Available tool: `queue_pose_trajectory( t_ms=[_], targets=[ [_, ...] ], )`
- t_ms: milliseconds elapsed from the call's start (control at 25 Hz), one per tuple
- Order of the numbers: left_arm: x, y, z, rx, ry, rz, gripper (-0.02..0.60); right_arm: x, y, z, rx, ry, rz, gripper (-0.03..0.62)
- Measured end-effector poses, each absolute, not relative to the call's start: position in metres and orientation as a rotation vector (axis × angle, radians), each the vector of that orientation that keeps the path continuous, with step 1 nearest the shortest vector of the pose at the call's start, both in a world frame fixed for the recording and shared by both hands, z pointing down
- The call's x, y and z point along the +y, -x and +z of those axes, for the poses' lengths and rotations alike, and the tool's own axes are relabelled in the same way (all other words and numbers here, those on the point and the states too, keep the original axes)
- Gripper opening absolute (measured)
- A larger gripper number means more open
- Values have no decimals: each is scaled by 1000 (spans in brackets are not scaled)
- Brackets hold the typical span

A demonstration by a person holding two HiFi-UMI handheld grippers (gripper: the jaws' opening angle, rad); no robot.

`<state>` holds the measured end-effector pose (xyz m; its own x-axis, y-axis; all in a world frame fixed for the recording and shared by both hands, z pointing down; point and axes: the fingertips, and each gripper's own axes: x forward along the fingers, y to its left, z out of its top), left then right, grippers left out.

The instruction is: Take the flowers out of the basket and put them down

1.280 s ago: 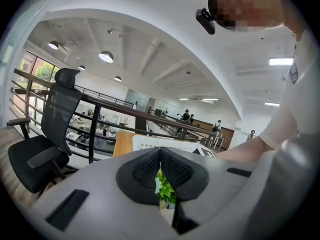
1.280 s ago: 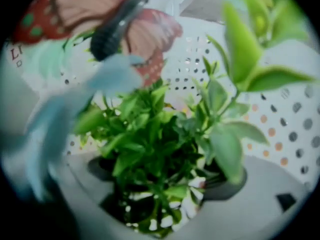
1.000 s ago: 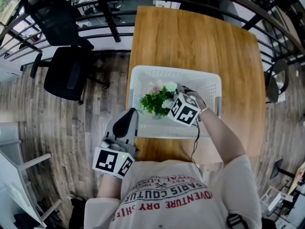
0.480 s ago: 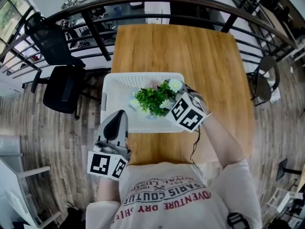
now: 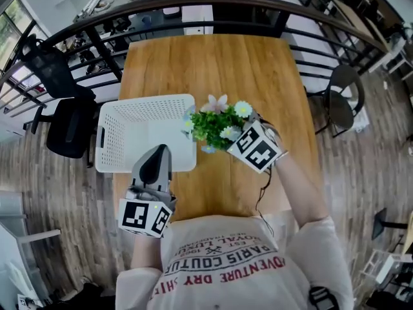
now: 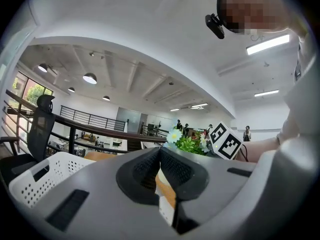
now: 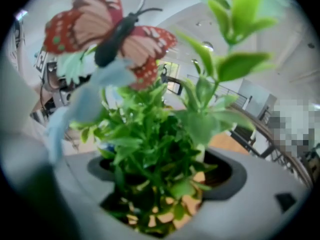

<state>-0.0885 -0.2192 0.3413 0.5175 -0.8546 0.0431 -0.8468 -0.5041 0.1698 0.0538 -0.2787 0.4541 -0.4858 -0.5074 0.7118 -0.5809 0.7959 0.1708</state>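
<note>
Closest in, the person's pale T-shirt with red print (image 5: 226,263) carries lettering that sits upside down from above; "PARIS" and "COUTUR" can be made out, the rest not surely. Just ahead of it the left gripper (image 5: 157,155), grey with a cube of black-and-white square markers, points at the near rim of the white perforated plastic basket (image 5: 110,141). Its jaws are pressed together with nothing between them.

A second ago the bunch sat inside that basket. Now the small bunch of green-leaved artificial flowers with white and pale blooms (image 5: 213,123) is clear of the right rim, over the bare wooden table (image 5: 213,63). The right gripper (image 5: 237,136) has its jaws closed round the stems, and a red and pink butterfly ornament (image 7: 110,29) stands among the leaves. So the taking-out looks done; I judge the bunch is not yet set down, and only that lowering remains.

Beyond the table runs a dark metal railing (image 5: 213,2), with a black office chair (image 5: 61,121) off to the left.
</note>
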Motion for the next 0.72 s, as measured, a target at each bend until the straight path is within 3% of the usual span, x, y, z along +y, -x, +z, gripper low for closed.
queue_pose_trajectory(
  t_ms=[360,720],
  targets=[
    [-192,-14,376,-1402,-2571,8,26,-249,-169,545,-2109,-845,320,488],
    [-189,-35,417,-1430,-2494,140,26,-235,-192,643,-2057,-859,477,488]
  ],
)
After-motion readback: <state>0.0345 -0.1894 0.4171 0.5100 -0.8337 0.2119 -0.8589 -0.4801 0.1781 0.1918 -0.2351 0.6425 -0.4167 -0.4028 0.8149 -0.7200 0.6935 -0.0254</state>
